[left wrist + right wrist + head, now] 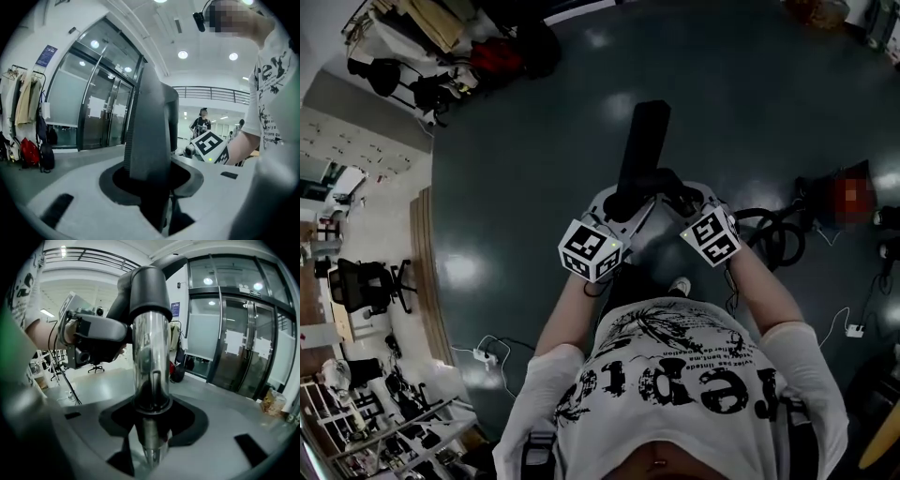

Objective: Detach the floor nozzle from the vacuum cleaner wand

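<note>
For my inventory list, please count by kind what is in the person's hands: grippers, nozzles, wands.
Grippers: 2, the left gripper and the right gripper
Nozzle: 1, in the left gripper
Wand: 1, in the right gripper
Total: 4
</note>
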Demonstrator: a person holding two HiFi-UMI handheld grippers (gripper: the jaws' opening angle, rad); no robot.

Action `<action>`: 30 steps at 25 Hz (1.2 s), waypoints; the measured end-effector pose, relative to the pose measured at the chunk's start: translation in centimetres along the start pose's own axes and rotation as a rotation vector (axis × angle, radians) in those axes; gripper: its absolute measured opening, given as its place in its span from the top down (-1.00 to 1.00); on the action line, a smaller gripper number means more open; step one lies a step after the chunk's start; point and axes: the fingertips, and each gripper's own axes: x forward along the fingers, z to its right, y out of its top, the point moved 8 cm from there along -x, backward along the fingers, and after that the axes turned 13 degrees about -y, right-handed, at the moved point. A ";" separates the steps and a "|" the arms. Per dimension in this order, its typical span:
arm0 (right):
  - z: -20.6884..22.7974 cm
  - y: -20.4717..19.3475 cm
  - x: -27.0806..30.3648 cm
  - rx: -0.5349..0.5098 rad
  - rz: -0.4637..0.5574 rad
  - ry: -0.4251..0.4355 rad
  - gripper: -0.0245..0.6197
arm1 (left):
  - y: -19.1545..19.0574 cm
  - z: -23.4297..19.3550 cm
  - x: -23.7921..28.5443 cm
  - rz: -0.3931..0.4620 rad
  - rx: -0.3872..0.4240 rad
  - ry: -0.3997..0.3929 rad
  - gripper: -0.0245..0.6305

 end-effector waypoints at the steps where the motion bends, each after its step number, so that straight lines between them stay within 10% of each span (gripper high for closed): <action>1: -0.5 -0.1 -0.5 0.004 0.000 0.003 0.37 | 0.0 0.7 -0.3 -0.010 -0.001 -0.006 0.48; 14: -1.7 -3.3 -4.4 0.007 -0.057 -0.040 0.37 | 2.9 4.9 -2.0 0.073 -0.004 0.010 0.52; 30: -1.2 -7.6 3.5 -0.006 -0.176 -0.012 0.37 | -9.1 -2.9 -2.4 0.055 -0.377 0.149 0.51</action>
